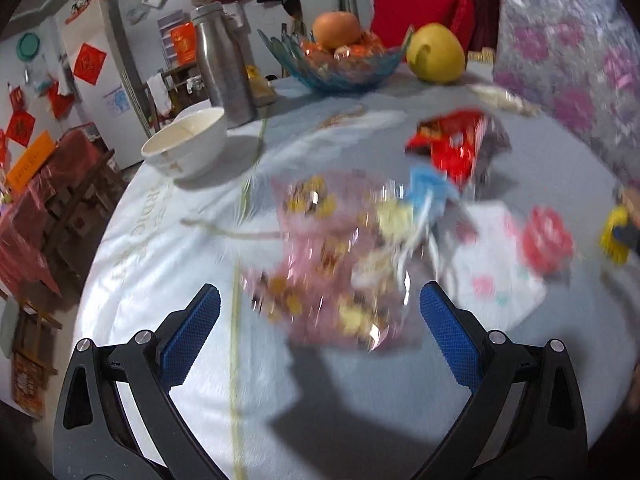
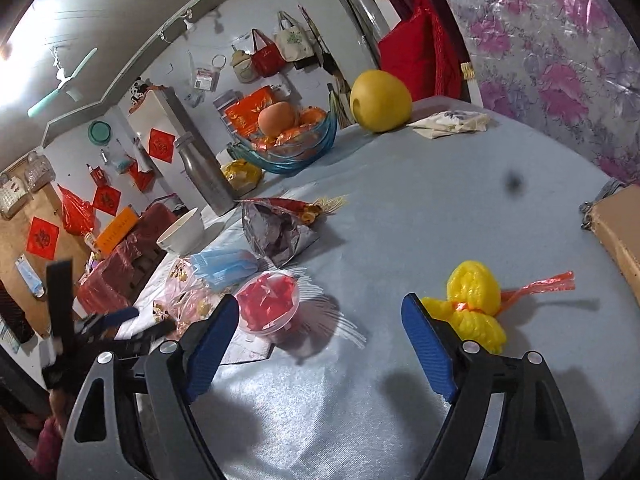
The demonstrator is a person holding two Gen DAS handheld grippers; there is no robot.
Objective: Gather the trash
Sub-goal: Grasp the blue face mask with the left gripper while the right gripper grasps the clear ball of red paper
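Trash lies on a table under a pale blue cloth [image 1: 168, 248]. A crumpled pink patterned plastic bag [image 1: 332, 264] lies just ahead of my open, empty left gripper [image 1: 320, 304]; the view is blurred. Beyond it are a blue face mask [image 1: 428, 188], a red snack wrapper [image 1: 456, 144], a white paper [image 1: 492, 272] and a clear cup with red foil [image 1: 548, 236]. My right gripper [image 2: 320, 312] is open and empty above the cloth. The red-foil cup [image 2: 268, 304] is by its left finger, a yellow net bundle [image 2: 476, 304] by its right. The foil wrapper [image 2: 280, 232] and mask [image 2: 224, 264] lie further.
A white bowl [image 1: 188, 144], steel bottle [image 1: 226, 64], blue glass fruit bowl [image 1: 336, 60] and yellow pomelo [image 1: 436, 54] stand at the far side. A cardboard box [image 2: 620, 232] sits at the right edge. A folded cloth [image 2: 452, 122] lies near the pomelo [image 2: 380, 100].
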